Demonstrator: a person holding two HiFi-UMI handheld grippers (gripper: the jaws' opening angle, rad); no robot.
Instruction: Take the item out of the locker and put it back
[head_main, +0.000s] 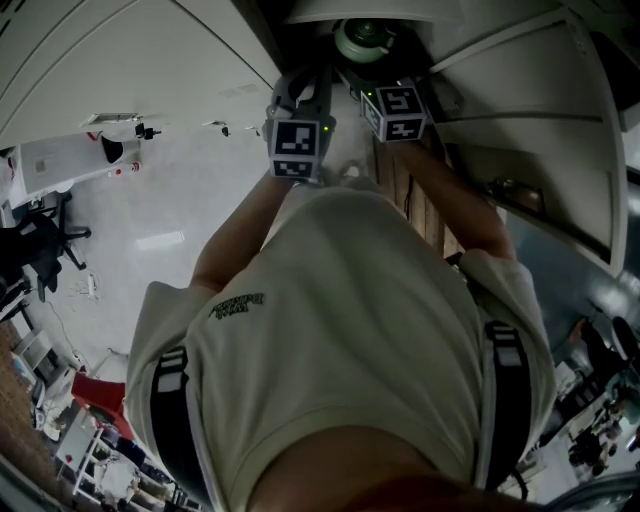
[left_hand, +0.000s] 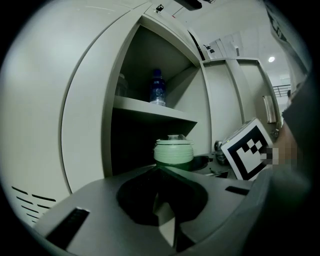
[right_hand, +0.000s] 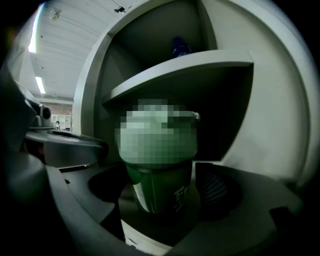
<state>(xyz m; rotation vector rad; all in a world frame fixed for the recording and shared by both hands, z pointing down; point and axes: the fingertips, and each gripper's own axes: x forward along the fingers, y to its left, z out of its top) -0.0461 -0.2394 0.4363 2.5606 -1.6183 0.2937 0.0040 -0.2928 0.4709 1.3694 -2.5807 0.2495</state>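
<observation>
A dark green cup (right_hand: 160, 185) with a pale green ribbed lid (left_hand: 173, 151) stands upright on the lower level of the open locker (left_hand: 150, 111), under its shelf. My right gripper (right_hand: 162, 200) is open, with the cup between its jaws; the right pad (right_hand: 216, 187) shows a thin dark gap to the cup's side. My left gripper (left_hand: 164, 212) hovers just left of the cup, in front of the locker, and looks shut with nothing in it. From the head view both grippers (head_main: 300, 95) (head_main: 378, 72) reach towards the cup (head_main: 362, 38).
A blue-capped water bottle (left_hand: 157, 87) stands on the locker's upper shelf (right_hand: 180, 70). The open locker door (left_hand: 65, 115) hangs at the left, and more closed lockers (left_hand: 235, 100) line the right. A wooden strip (head_main: 420, 205) runs below the lockers.
</observation>
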